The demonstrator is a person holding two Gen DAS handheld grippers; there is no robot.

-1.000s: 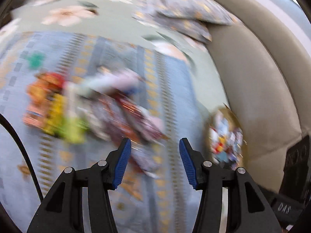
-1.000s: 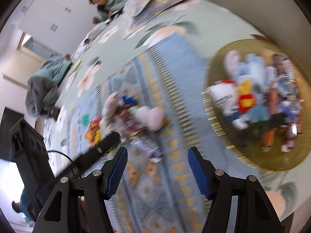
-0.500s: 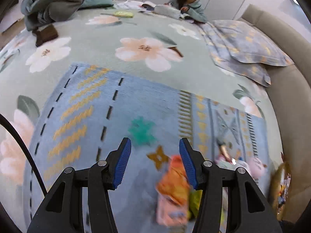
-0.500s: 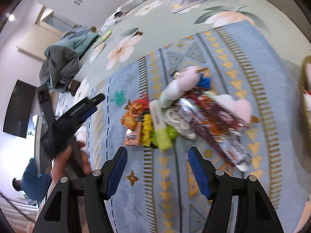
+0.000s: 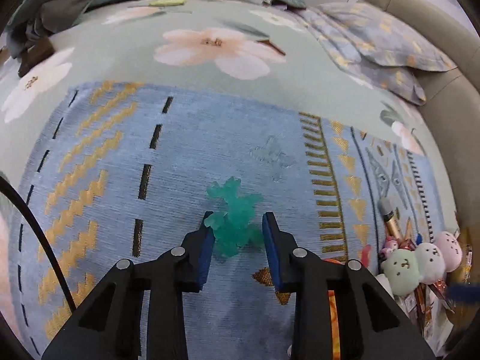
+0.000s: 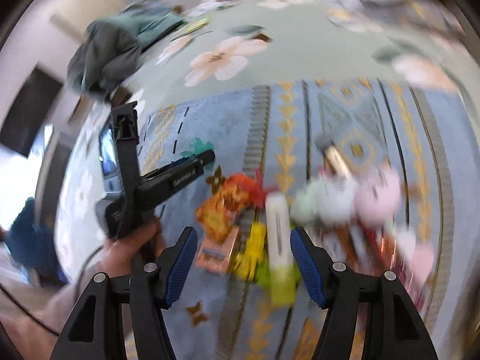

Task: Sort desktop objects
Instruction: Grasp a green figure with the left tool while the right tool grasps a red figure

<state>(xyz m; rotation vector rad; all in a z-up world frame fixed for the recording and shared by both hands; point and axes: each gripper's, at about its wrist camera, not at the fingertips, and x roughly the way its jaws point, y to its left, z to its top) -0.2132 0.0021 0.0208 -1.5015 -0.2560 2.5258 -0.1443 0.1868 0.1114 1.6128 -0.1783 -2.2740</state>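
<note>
L gripper (image 5: 237, 231) down on blue patterned rug (image 5: 186, 150), jaws just been closing round teal spiky toy (image 5: 234, 219); pads beside it, contact unclear. R gripper (image 6: 243, 258) agape, empty, above blurred snack and plush pile (image 6: 279, 216).

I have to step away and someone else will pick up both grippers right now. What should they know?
Left gripper: its jaws have just been closing around the green toy on the blue mat; whether the pads press it yet is unclear.
Right gripper: open, empty, above the pile, roughly over the white tube.
Things: the pile of snack packets, tube and plush toys lies on the mat, right of the green toy.
Done: no item shows as sorted in these views.
Left: finish the grip on the green toy, then clear the pile.
</note>
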